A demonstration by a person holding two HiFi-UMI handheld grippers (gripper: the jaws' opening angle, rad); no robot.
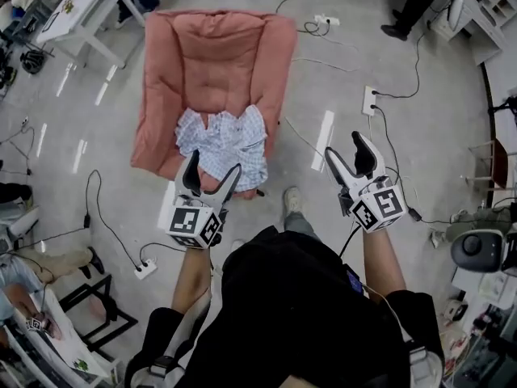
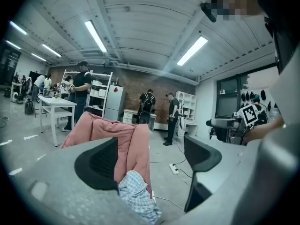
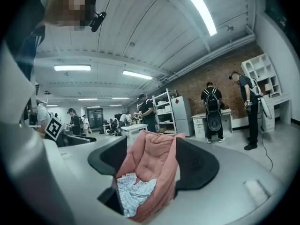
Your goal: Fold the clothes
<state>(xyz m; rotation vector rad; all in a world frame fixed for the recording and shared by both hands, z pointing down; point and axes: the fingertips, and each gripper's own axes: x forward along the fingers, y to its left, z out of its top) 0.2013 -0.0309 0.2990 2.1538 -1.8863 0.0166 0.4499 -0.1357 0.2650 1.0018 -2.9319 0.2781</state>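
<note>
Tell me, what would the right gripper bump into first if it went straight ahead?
Probably the pink armchair, which shows squarely between the open jaws of the right gripper, with the checked garment on its seat. How far off it is, I can't tell.

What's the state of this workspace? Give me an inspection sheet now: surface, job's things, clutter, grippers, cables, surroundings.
Surface: pink padded chair on a glossy grey floor.
Job's things: one checked garment, crumpled on the chair's seat, unfolded.
Clutter: nothing seen on the chair besides the garment.
Grippers: left hand-held gripper and right hand-held gripper both open, nothing between their jaws.
Cables: power strip and loose leads across the floor on both sides of the chair.
Surroundings: white table top left; people standing by shelves and a brick wall.
</note>
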